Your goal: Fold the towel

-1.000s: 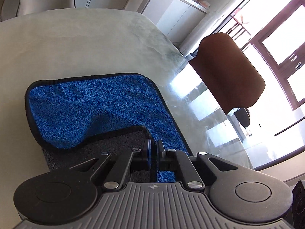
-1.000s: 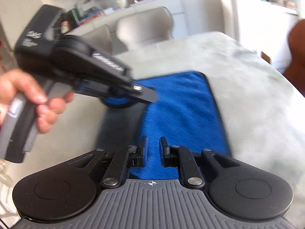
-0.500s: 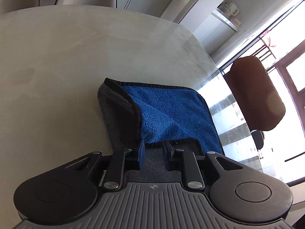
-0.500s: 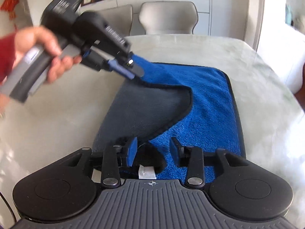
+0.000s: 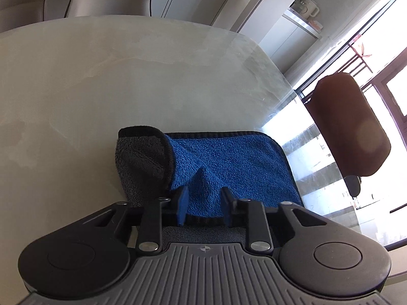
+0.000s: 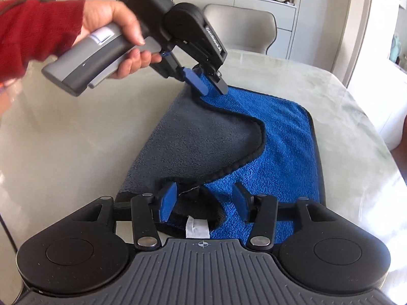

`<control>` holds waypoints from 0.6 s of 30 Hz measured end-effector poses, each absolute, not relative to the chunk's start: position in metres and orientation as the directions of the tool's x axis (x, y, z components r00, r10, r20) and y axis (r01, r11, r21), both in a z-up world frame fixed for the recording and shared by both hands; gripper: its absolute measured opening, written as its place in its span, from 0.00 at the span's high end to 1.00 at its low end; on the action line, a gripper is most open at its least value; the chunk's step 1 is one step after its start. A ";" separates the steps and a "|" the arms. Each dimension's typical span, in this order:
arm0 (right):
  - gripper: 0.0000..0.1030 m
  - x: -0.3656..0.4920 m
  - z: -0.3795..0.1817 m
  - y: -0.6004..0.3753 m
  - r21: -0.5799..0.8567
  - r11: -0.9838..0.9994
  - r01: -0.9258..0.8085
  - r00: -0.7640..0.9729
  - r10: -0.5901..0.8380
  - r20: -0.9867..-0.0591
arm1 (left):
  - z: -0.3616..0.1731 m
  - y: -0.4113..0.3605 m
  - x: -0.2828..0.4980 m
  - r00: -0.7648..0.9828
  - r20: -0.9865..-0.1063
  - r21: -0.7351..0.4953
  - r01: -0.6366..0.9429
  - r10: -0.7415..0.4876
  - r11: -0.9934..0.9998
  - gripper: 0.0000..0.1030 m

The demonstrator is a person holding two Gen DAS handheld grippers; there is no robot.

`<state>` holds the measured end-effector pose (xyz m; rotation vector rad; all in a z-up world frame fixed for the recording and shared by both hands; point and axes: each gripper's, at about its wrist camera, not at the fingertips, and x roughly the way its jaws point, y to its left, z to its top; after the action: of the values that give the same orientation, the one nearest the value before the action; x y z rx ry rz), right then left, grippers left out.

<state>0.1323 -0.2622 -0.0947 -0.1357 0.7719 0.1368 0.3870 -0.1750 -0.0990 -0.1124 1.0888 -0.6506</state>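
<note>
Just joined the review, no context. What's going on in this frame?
A person is folding a blue-and-grey towel on a pale table, with tongs in each hand. One long side is flipped over, grey face up, partly covering the blue. The left tongs sit at the far end of that folded edge, jaws apart. The right tongs, at the near corner, have just been opening; the corner lies between them, unpinched.

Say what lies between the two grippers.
Right wrist view: the towel, grey side folded over, from the left gripper to the right gripper, whose jaws have just been opening around its corner.
</note>
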 end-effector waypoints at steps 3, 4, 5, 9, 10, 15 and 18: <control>0.52 0.134 -0.096 -0.258 -0.077 0.977 -0.199 0.708 0.089 -0.700 | -0.092 -0.168 0.380 0.306 -0.782 -0.372 0.469 -0.543 0.801 0.98; 0.52 0.135 -0.098 -0.255 -0.083 0.975 -0.205 0.704 0.088 -0.704 | -0.090 -0.162 0.376 0.301 -0.779 -0.374 0.480 -0.550 0.793 0.95; 0.52 0.136 -0.100 -0.254 -0.088 0.974 -0.211 0.702 0.088 -0.706 | -0.087 -0.156 0.372 0.295 -0.776 -0.377 0.491 -0.557 0.786 0.93; 0.51 0.141 -0.109 -0.253 -0.113 0.972 -0.207 0.707 0.068 -0.704 | -0.083 -0.139 0.360 0.326 -0.787 -0.315 0.519 -0.524 0.795 0.79; 0.51 0.143 -0.111 -0.254 -0.118 0.971 -0.206 0.708 0.064 -0.703 | -0.083 -0.136 0.359 0.334 -0.787 -0.305 0.520 -0.518 0.798 0.76; 0.51 0.144 -0.113 -0.255 -0.110 0.974 -0.200 0.710 0.067 -0.701 | -0.080 -0.132 0.363 0.364 -0.778 -0.302 0.499 -0.512 0.813 0.59; 0.52 0.145 -0.113 -0.256 -0.105 0.973 -0.207 0.709 0.076 -0.701 | -0.082 -0.146 0.367 0.376 -0.786 -0.254 0.528 -0.491 0.811 0.59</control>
<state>0.1447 -0.2558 -0.1131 -0.1811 0.7677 0.1581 0.3670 -0.1456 -0.0816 0.0421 0.9897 -0.6516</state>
